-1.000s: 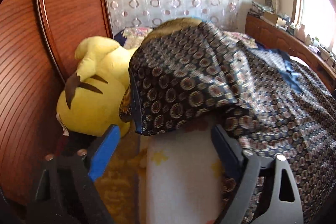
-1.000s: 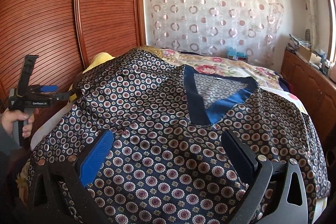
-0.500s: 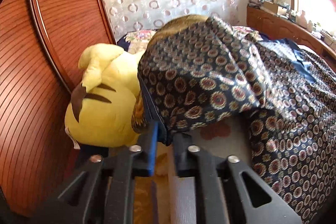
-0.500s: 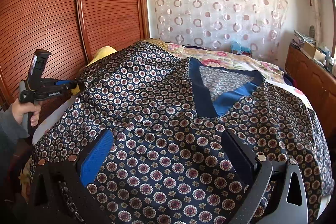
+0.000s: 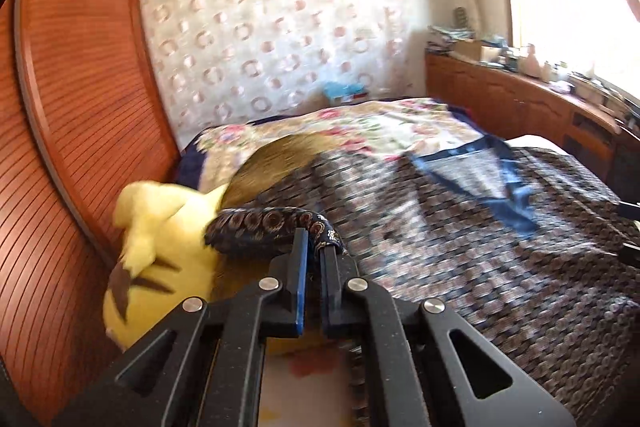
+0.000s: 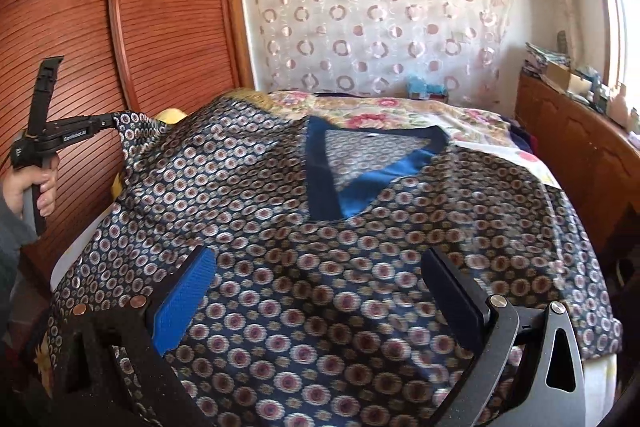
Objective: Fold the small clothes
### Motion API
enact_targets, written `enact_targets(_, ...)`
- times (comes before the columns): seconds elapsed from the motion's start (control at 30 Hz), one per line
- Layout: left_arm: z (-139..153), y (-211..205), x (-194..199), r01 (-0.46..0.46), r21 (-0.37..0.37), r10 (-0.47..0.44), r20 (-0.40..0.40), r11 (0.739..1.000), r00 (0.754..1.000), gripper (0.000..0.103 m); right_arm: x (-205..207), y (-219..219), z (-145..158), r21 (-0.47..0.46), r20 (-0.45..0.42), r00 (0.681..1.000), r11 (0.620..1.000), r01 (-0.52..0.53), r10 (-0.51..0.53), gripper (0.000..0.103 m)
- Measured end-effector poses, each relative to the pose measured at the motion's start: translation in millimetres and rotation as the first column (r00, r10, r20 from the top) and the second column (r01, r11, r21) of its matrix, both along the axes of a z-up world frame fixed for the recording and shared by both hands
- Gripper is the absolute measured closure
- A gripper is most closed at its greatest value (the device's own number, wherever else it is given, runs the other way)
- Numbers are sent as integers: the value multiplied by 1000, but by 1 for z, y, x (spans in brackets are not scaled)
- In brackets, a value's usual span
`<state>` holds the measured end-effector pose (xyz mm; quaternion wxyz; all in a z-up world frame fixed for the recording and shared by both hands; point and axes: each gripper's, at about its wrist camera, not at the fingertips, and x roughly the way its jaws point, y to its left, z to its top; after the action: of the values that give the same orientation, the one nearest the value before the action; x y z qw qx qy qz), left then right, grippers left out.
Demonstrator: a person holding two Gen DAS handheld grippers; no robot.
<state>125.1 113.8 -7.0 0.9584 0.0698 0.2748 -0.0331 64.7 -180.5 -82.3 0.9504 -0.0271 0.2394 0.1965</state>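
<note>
My left gripper pinching the patterned shirt's sleeve edge, my right gripper hovering spread wide over it, bed bearing the shirt

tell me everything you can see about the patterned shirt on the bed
The patterned shirt is dark navy, shiny-looking cloth printed with small round medallions, with a plain blue V-neck band. It lies spread front-up across the bed. Its sleeve end is pinched and lifted by the left hand-held gripper, beside a yellow plush toy.
</note>
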Motion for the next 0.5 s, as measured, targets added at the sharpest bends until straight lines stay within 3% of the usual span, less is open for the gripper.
enact_targets(0.2, -4, -47, -4, 104, -16, -104, -41, 995, 994, 97, -3, -11, 0, 14, 2, 1000, 1000, 25, -25, 1)
enact_targets(0.3, -10, -53, -7, 109, -23, -111, -82, 994, 990, 85, -6, -6, -2, 10, -1, 1000, 1000, 23, -23, 1)
enact_targets(0.43, -11, -41, -23, 112, -90, -119, -73, 990, 990, 62, -6, -8, -1, 10, -4, 1000, 1000, 22, -22, 1)
enact_targets(0.5, -10, -37, -29, 103, -110, -110, -68, 989, 992, 59, -6, -6, 1, 11, -8, 1000, 1000, 21, -21, 1)
